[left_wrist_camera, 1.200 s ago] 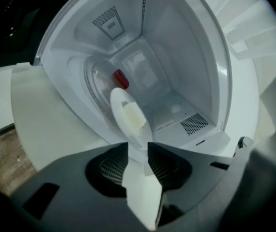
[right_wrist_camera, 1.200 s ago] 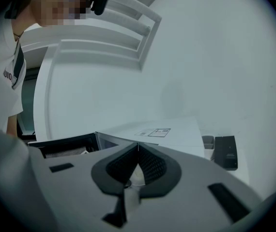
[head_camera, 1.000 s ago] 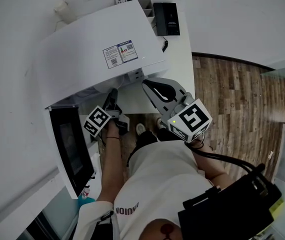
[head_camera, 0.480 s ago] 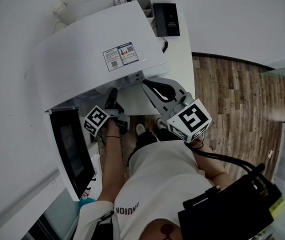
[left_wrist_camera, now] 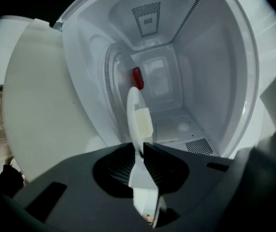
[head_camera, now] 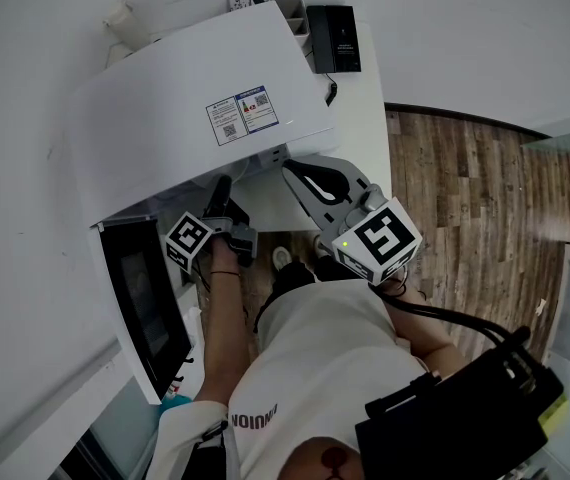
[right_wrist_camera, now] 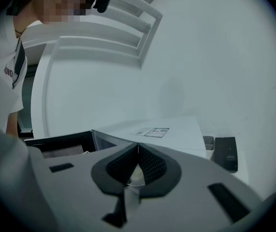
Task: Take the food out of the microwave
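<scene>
Left gripper view: the left gripper (left_wrist_camera: 139,149), jaws just closing, pinches the front rim of the flat white plate (left_wrist_camera: 133,105) carrying a pale food block (left_wrist_camera: 143,123), lying straight ahead inside the open white microwave (left_wrist_camera: 210,71), while the right gripper (right_wrist_camera: 137,146), jaws pressed together, hangs farther off outside.

1. We see what looks like a small kitchen corner: a white microwave (head_camera: 195,118) stands with its door open on a white counter (head_camera: 363,118).
2. We also see a plain white wall (head_camera: 465,28) and a wood-plank floor (head_camera: 465,198).
</scene>
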### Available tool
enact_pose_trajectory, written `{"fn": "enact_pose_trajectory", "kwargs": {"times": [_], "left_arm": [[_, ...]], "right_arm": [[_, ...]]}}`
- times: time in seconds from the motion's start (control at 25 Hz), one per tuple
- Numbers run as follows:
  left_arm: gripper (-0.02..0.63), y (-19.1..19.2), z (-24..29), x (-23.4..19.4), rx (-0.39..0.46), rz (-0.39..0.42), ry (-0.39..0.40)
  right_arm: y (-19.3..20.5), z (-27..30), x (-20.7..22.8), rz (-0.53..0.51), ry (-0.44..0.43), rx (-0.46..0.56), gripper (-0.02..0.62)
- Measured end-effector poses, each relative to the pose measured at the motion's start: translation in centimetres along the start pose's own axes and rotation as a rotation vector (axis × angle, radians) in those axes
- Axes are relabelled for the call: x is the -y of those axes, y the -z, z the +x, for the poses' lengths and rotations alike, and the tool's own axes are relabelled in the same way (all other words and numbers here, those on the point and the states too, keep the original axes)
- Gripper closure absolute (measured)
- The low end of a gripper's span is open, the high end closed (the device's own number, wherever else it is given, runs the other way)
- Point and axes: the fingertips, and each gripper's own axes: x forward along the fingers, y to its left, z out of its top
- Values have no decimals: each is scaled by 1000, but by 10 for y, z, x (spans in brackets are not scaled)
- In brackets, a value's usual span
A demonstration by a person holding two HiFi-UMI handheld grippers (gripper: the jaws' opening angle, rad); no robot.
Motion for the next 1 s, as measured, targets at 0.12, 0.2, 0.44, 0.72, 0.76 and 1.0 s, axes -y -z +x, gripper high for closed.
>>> {"fn": "enact_pose_trajectory", "kwargs": {"times": [0.12, 0.2, 0.44, 0.72, 0.76, 1.0], "left_arm": [[546, 0, -1, 1, 5, -10, 14], [552, -1, -2, 3, 15, -25, 30], [571, -3, -5, 7, 33, -66, 62], [581, -4, -10, 8, 61, -93, 75], [581, -4, -10, 8, 61, -104, 80], [582, 0, -16, 7, 59, -123, 106]], "right_arm": [[-1, 1, 0, -5, -3, 0, 574], [-1, 1, 0, -3, -2, 1, 574], [-3, 1, -3, -9, -10, 2, 574], [-3, 1, -3, -7, -18, 2, 574], [-3, 1, -3, -8, -20, 2, 574], [-2, 2, -4, -10, -33, 3, 574]]}}
